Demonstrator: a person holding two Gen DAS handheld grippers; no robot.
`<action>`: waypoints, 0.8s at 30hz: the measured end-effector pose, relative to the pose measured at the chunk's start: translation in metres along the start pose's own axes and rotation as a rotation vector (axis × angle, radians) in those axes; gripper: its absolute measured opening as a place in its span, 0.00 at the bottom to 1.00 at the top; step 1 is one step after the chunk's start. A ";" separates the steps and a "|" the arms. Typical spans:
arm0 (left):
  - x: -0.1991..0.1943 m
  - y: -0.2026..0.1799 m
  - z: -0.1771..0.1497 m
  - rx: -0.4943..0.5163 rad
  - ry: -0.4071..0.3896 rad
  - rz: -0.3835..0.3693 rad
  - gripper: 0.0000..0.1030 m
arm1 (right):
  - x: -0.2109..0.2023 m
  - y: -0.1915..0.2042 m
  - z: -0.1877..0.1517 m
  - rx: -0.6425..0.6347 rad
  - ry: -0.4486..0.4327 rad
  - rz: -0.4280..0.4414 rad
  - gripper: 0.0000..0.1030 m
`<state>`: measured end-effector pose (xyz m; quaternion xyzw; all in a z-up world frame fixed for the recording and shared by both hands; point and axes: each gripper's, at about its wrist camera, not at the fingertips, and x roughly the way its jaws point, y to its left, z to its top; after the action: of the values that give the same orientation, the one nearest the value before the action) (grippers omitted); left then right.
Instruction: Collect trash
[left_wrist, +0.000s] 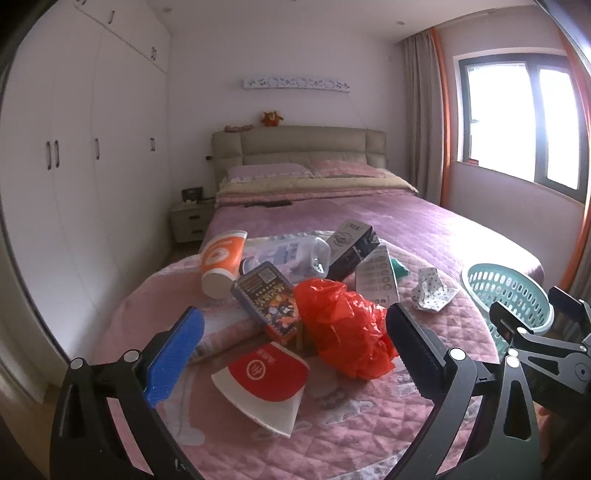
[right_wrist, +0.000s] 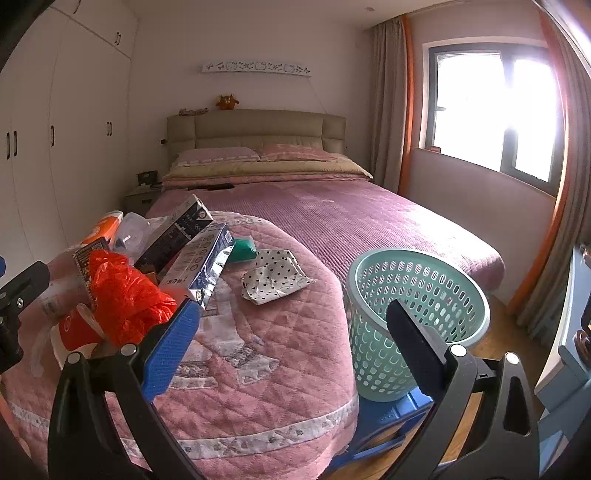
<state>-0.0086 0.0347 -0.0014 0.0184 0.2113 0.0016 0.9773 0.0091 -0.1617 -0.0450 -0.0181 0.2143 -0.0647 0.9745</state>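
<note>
A pile of trash lies on the pink quilt at the foot of the bed: a crumpled red plastic bag (left_wrist: 343, 328), a flattened red-and-white paper cup (left_wrist: 266, 384), an orange cup (left_wrist: 221, 262), a dark printed box (left_wrist: 266, 302), a clear plastic bottle (left_wrist: 295, 254), a black carton (left_wrist: 351, 247), a foil pack (left_wrist: 376, 277) and a dotted wrapper (left_wrist: 432, 291). My left gripper (left_wrist: 291, 354) is open and empty above the flattened cup and red bag. My right gripper (right_wrist: 291, 343) is open and empty over the quilt's front edge, left of the green mesh basket (right_wrist: 417, 295). The bag (right_wrist: 125, 299) and dotted wrapper (right_wrist: 273, 280) show in the right wrist view too.
The basket (left_wrist: 509, 291) stands on a blue stool (right_wrist: 388, 417) beside the bed's right side. White wardrobes (left_wrist: 74, 166) line the left wall. A nightstand (left_wrist: 190, 221) is by the headboard. A window (right_wrist: 495, 114) and curtains are at right.
</note>
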 end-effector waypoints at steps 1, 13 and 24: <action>0.000 0.000 0.000 0.000 0.002 -0.002 0.93 | 0.000 0.001 0.000 -0.002 0.001 -0.001 0.94; -0.001 0.003 -0.002 0.002 -0.002 -0.003 0.93 | -0.001 0.002 0.000 -0.007 -0.002 -0.004 0.94; -0.001 0.007 -0.001 -0.001 -0.001 0.001 0.93 | 0.000 0.006 -0.001 -0.012 0.002 0.003 0.94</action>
<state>-0.0097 0.0413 -0.0023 0.0181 0.2109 0.0022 0.9773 0.0094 -0.1563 -0.0465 -0.0237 0.2157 -0.0619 0.9742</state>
